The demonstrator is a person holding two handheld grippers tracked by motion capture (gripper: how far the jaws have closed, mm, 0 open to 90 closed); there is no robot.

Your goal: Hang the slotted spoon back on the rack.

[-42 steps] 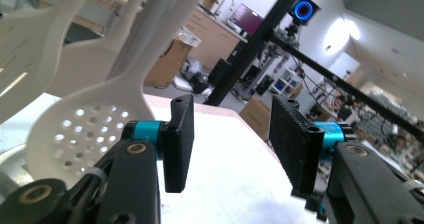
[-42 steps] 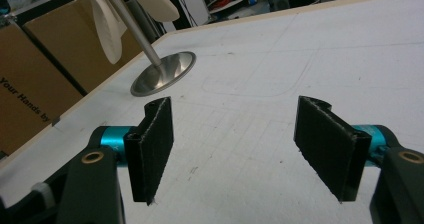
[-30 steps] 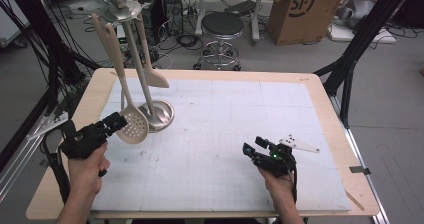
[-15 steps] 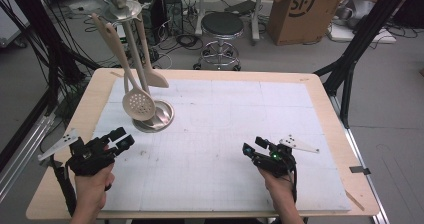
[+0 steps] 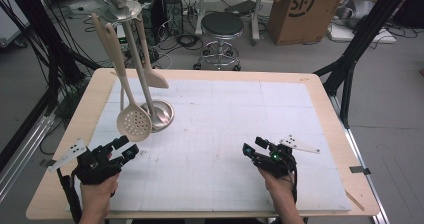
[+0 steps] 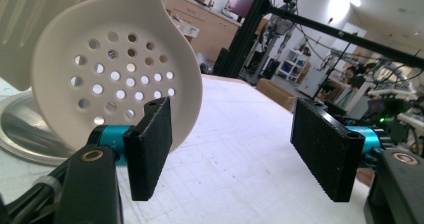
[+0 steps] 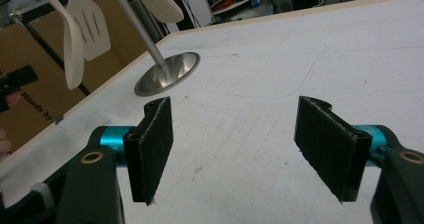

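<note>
The left gripper [image 5: 128, 148] sits low at the table's front-left corner with its jaws spread wide and nothing between them; they have just been opening. The cream plastic slotted spoon with a round perforated bowl [image 5: 134, 124] hangs just beyond it, at about one o'clock from the fingertips, apart from the pads. In the left gripper view that bowl [image 6: 117, 66] looms right behind the left-hand pad.

A second ago the left gripper was higher and closer, its tips right at the spoon's bowl, which hung tilted toward it. Since then the gripper has drawn back toward the table's front edge and dropped, and the spoon hangs free from the polished steel utensil stand with a round dished base [image 5: 162, 115].

The spoon's surface is matt and smooth, with round holes across the bowl and a long flat handle. Beside it on the stand hangs a cream plastic slotted turner [image 5: 157, 78], flat and blade-shaped. The wooden table [image 5: 325, 104] carries a white gridded mat [image 5: 235, 119], faintly scuffed.

The right gripper [image 5: 251, 151] rests at the front right, at about four o'clock from the stand and well apart from it, jaws wide with nothing between them; its place matches the earlier frames. Its pads [image 7: 152, 149] are black and rough-textured.
</note>
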